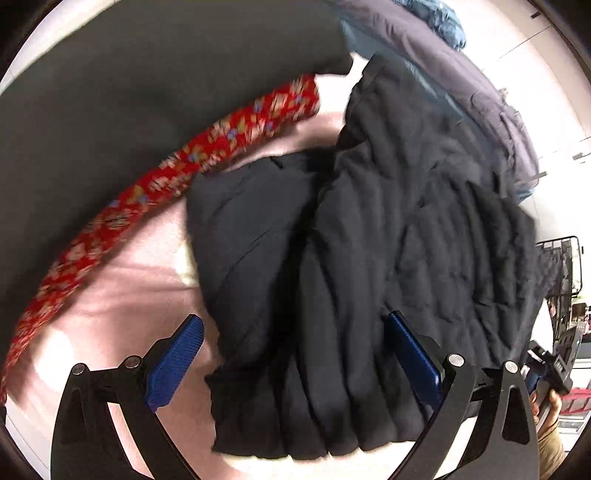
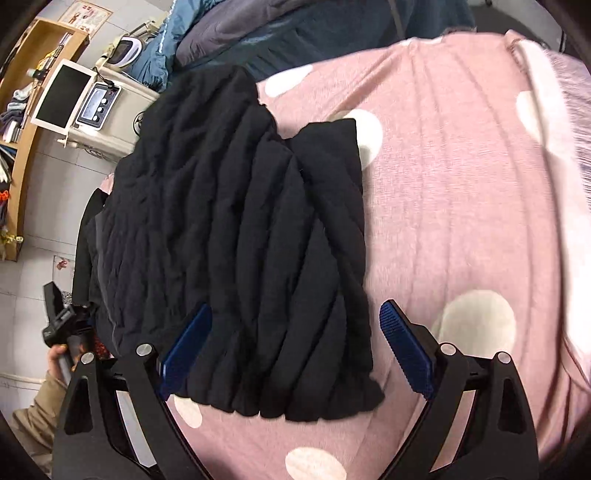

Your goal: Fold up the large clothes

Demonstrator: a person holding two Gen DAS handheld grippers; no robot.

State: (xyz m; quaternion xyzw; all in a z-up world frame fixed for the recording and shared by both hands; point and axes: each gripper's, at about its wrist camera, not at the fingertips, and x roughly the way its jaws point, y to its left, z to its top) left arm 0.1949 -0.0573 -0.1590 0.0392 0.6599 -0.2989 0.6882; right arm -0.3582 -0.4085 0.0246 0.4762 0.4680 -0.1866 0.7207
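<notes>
Black jacket (image 2: 236,236) between splayed right gripper (image 2: 295,347) fingers, apparently.

The jacket (image 2: 240,240) lies on the bedsheet (image 2: 461,203), near the left edge of the bed in the right wrist view. Behind it, at the far end of the bed, a pile of clothes (image 2: 280,33) lies. To the left of the bed, beside the pile, stands a small cabinet (image 2: 122,110) with a scale (image 2: 98,105) on it, and further left a shelf (image 2: 22,158). In the left wrist view a patterned blanket (image 1: 166,166) lies to the left of the jacket (image 1: 369,277).
</notes>
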